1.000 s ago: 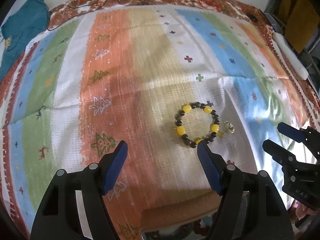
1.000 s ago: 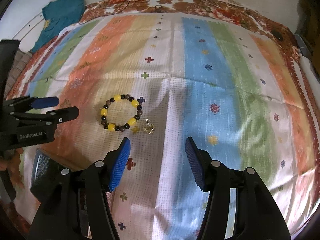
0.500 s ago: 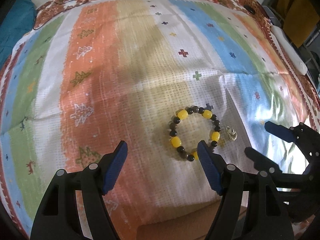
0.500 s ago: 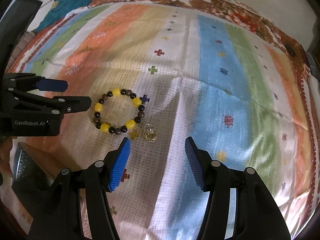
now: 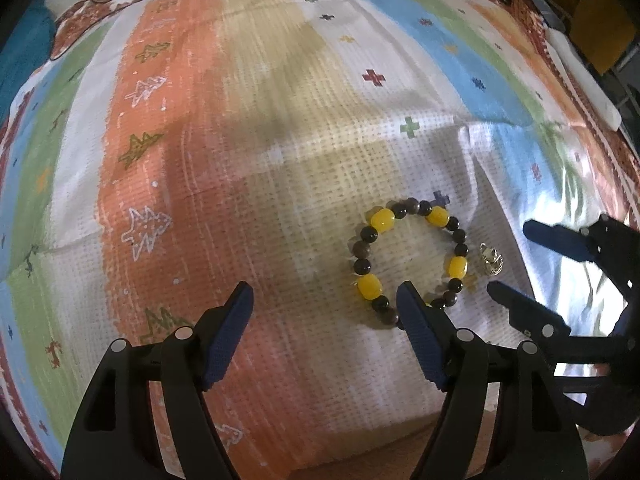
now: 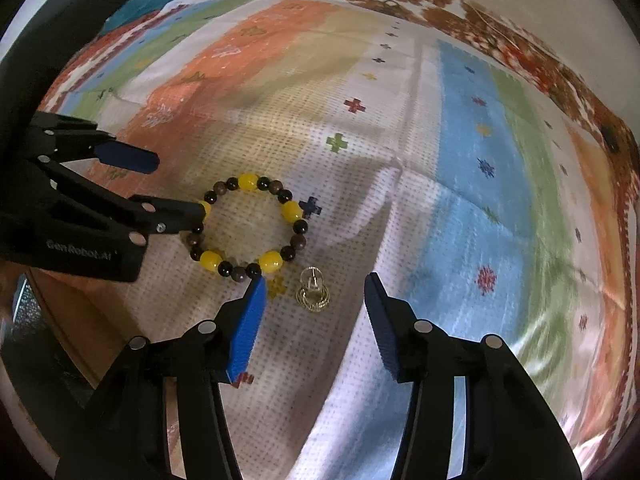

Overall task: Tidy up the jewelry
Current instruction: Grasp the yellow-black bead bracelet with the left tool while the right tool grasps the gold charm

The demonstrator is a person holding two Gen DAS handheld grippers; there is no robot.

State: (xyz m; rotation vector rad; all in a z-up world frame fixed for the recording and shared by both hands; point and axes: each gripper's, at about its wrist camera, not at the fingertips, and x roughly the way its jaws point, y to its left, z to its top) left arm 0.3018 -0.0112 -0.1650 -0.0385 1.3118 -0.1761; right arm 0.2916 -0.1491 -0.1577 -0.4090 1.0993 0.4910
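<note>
Both tongs point down over the striped cloth [image 5: 248, 152]. The bracelet [image 5: 410, 258] lies flat there, the small gold earring [image 6: 313, 295] just beside it. Left tongs [image 5: 325, 300] released, one tip over the beads. Right tongs [image 6: 316, 292] closing around the earring, not yet grasping.

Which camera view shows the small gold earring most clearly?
The right wrist view: the gold earring lies close and unobstructed on the striped cloth, ahead of the right gripper, whose jaws are closing. In the left wrist view it is small, beside the beaded bracelet.
</note>
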